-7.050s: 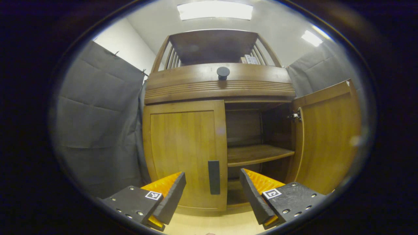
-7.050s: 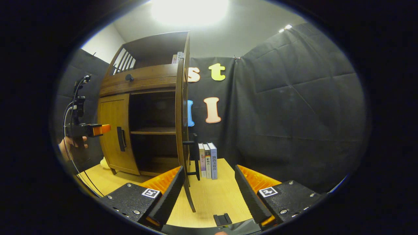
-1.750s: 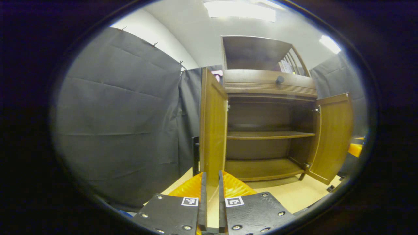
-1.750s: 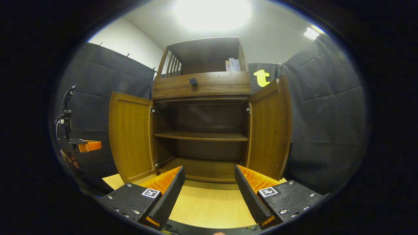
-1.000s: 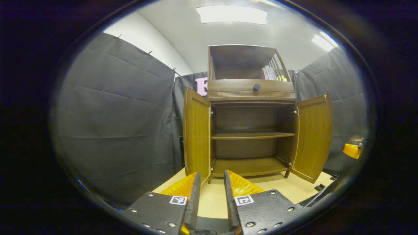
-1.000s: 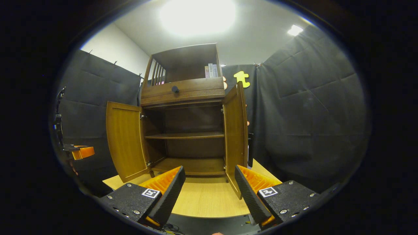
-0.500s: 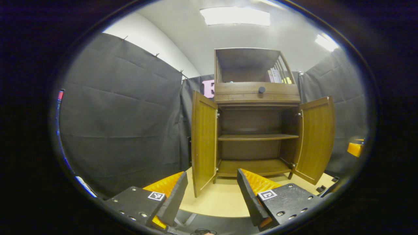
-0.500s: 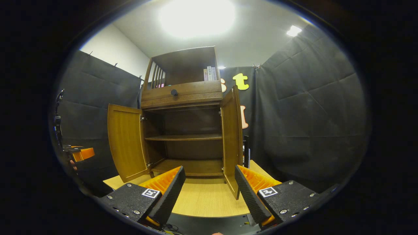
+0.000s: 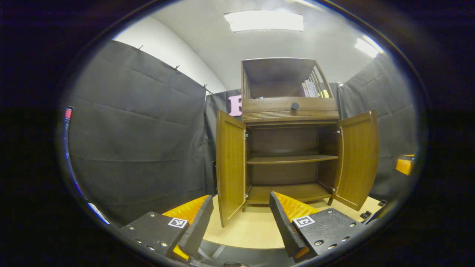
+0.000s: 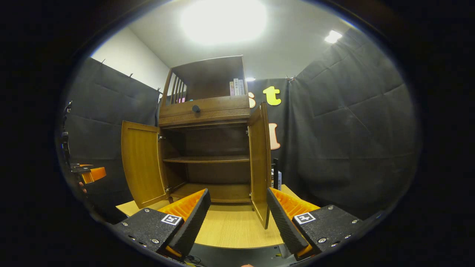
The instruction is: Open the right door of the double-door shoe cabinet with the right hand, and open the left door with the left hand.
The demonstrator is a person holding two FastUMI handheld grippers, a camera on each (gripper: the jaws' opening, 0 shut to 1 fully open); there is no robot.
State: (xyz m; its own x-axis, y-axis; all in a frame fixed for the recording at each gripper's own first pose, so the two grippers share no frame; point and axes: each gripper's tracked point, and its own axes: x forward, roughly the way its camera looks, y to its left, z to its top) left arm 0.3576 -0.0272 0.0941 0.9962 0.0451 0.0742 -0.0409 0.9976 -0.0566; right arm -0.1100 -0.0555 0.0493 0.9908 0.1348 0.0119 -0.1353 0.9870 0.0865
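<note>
Swung fully out since seven seconds back, when closed: left door point(image 9: 231, 167), now edge-on and well clear of the opening, with right door point(image 9: 357, 157) standing wide on the other side. Backed away from the shoe cabinet point(image 9: 289, 111) too, both grippers, over the last second or so. Stands at the far side of the pale wooden desk point(image 9: 245, 231), against the black cloth wall, two bare shelves exposed inside, a round knob on the drawer band above, a few books in the open top compartment. Seen from the right gripper view as left door point(image 10: 143, 163) angled outward and right door point(image 10: 259, 163) nearly edge-on, more books standing on the desk just behind it. Left gripper point(image 9: 241, 226) held low and near, fingers spread apart, clamped on nothing; right gripper point(image 10: 237, 218) likewise, fingers apart and empty. Also caught at the left rim of the right gripper view, small and far off: the other gripper. Judged stiff, rigid panels on hinges, light to swing but apt to drift; best taken by the dark vertical handle on the outer face, or by the free edge. Task judged complete, nothing left but to withdraw.
</note>
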